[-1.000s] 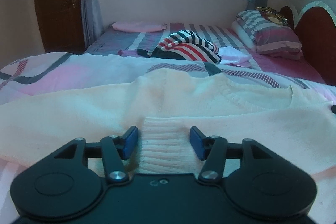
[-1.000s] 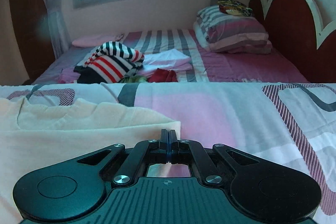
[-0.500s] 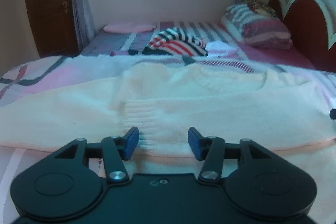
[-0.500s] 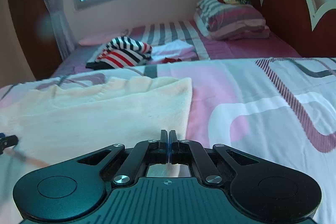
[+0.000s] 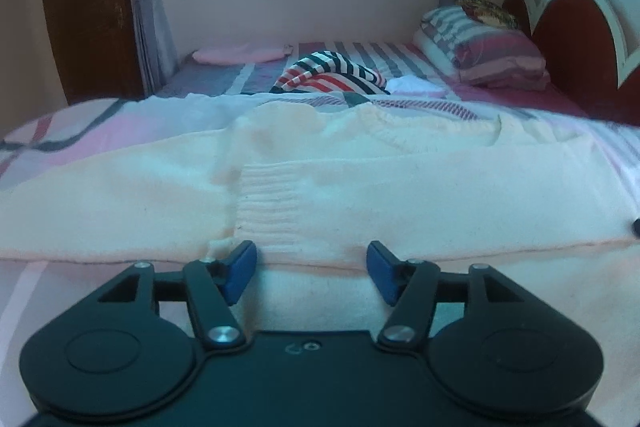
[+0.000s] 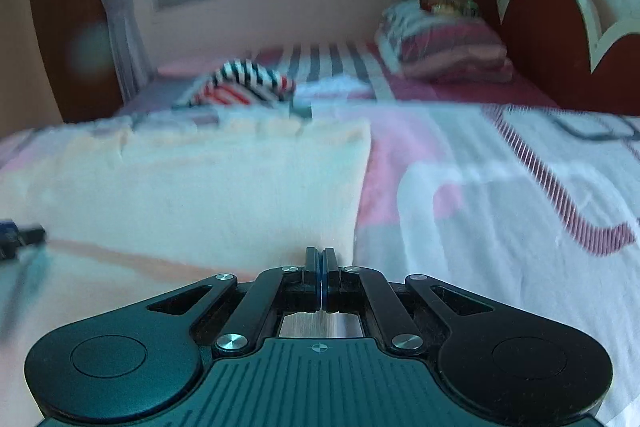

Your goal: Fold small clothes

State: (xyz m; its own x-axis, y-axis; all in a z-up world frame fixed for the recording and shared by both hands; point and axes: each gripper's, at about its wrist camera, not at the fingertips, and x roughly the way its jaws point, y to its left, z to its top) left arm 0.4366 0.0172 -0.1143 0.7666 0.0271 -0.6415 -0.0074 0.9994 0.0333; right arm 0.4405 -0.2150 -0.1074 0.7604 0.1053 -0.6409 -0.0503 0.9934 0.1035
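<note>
My left tool (image 5: 311, 269) hangs released over the bed, its blue fingertips (image 5: 239, 269) spread wide at the near folded edge of a cream sweater (image 5: 360, 187) that lies flat across the pink-and-white bedspread (image 5: 60, 131), ribbed cuff just ahead of the gap. Beyond it sit a striped garment (image 5: 332, 73) and stacked pillows (image 5: 488, 51) by the headboard (image 5: 576, 43). My right tool (image 6: 321, 267) is clenched at the sweater's near right corner (image 6: 240, 195); whether cloth is pinched between the fingertips, I cannot tell.
</note>
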